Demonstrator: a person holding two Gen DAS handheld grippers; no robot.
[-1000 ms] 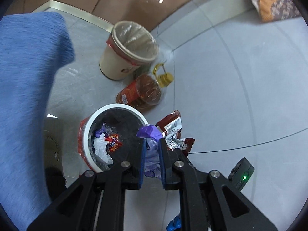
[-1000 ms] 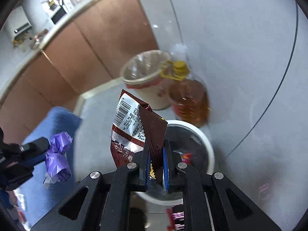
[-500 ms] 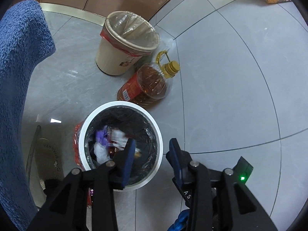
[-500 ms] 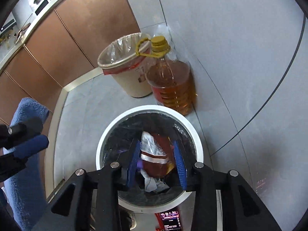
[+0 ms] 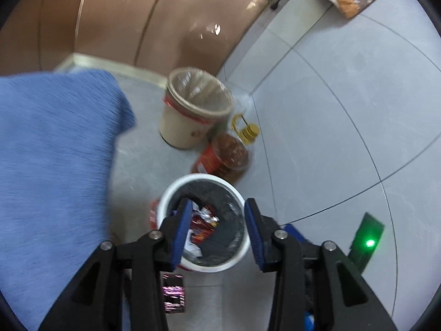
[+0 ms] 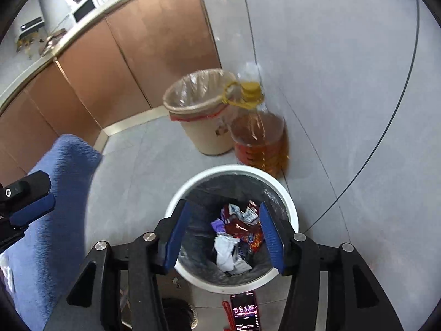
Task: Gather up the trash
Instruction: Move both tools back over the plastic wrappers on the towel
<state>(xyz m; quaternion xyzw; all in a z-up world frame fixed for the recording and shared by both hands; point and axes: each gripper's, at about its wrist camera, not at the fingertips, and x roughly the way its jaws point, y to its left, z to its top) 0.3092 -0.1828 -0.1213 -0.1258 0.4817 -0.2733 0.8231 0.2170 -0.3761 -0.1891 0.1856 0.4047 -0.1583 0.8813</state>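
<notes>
A white-rimmed bin with a black liner (image 5: 176, 190) (image 6: 289, 201) stands on the grey tile floor. Inside it lie a brown snack wrapper (image 6: 242, 224) (image 5: 202, 224), a purple wrapper (image 6: 218, 225) and white crumpled paper (image 6: 224, 251). My left gripper (image 5: 217, 233) is open and empty above the bin. My right gripper (image 6: 224, 238) is open and empty above the bin. The left gripper's blue pad also shows at the left edge of the right wrist view (image 6: 33, 211).
A beige bin with a clear liner (image 5: 190, 110) (image 6: 198, 115) and a large oil bottle with a yellow cap (image 5: 226, 157) (image 6: 259, 135) stand behind the white bin. A blue towel (image 5: 49, 160) (image 6: 55, 220) hangs at left. A phone (image 6: 244, 311) (image 5: 173, 292) lies on the floor.
Both grippers opened and dropped their trash into the white bin: the purple wrapper from the left, the brown snack wrapper from the right. Both have since lifted back a little.
</notes>
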